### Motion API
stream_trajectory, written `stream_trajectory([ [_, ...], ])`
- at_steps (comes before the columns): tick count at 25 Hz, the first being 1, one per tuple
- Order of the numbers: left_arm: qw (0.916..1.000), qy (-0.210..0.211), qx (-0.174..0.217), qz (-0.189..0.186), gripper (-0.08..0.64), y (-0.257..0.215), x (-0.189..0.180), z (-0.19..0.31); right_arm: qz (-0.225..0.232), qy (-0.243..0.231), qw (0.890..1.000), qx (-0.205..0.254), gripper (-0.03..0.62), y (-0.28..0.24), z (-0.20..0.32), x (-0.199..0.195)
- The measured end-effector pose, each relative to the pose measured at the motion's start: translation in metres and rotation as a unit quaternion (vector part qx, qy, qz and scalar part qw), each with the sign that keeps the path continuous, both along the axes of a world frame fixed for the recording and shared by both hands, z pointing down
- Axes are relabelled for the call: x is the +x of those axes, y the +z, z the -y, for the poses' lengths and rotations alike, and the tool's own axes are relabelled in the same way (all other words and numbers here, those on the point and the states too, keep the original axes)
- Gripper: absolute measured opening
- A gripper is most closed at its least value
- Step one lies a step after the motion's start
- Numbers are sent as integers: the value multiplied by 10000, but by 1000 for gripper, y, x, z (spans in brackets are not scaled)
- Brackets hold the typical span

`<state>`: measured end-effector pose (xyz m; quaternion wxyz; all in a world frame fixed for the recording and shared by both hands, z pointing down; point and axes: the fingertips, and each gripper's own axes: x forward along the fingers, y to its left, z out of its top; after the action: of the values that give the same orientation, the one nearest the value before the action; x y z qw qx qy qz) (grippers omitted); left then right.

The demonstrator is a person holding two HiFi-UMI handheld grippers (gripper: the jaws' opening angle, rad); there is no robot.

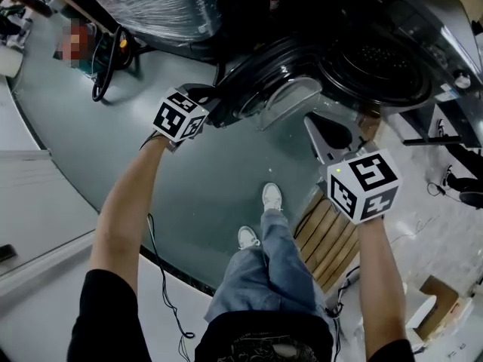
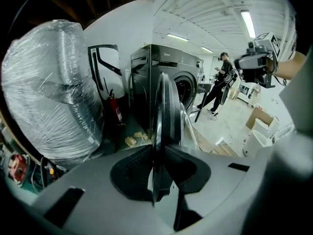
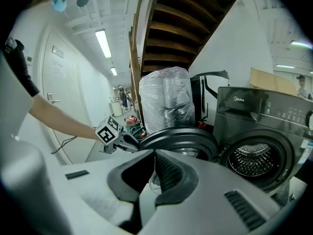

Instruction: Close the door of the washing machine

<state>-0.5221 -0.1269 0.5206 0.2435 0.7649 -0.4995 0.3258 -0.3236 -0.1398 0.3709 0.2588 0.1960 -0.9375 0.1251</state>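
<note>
- Left tongs (image 2: 157,153) clenched on the rim of the door (image 2: 164,111). In the left gripper view I see the rim edge-on, running straight between the pads.
- Door (image 3: 183,141) is open, swung well out from the washing machine (image 3: 264,121). The drum (image 3: 257,160) opening is fully exposed to its right.
- In the head view the left tongs (image 1: 215,100) sit at the door's (image 1: 279,89) outer edge, the side away from the drum (image 1: 377,66).
- Right tongs (image 3: 154,155) are closed up with nothing in them. They point at the door's face from near it; I can't tell if they touch.
- In the head view the right tongs (image 1: 313,123) hang just below the door, above a wooden pallet (image 1: 324,240) on the floor.
- A plastic-wrapped bundle (image 2: 49,97) and a red fire extinguisher (image 2: 117,111) stand left of the machine (image 2: 166,72).
</note>
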Motion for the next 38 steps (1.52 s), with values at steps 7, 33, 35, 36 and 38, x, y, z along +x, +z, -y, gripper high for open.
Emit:
stream_trajectory([
  [7, 9997, -205, -38, -129, 86, 1, 32, -14, 28, 432, 9990, 146, 21, -6, -20, 38],
  [33, 9927, -912, 389, -690, 91, 2, 150, -40, -18, 1493, 9885, 248, 21, 7, -48, 156],
  [35, 9916, -981, 447, -714, 92, 3, 158, -40, 36, 1453, 9891, 256, 21, 11, -46, 163],
  [36, 9914, -1009, 448, -707, 92, 4, 162, -40, 72, 1422, 9895, 247, 21, 13, -45, 166],
  [38, 9910, -1070, 430, -673, 91, 4, 169, -40, 157, 1355, 9904, 236, 21, 15, -43, 174],
])
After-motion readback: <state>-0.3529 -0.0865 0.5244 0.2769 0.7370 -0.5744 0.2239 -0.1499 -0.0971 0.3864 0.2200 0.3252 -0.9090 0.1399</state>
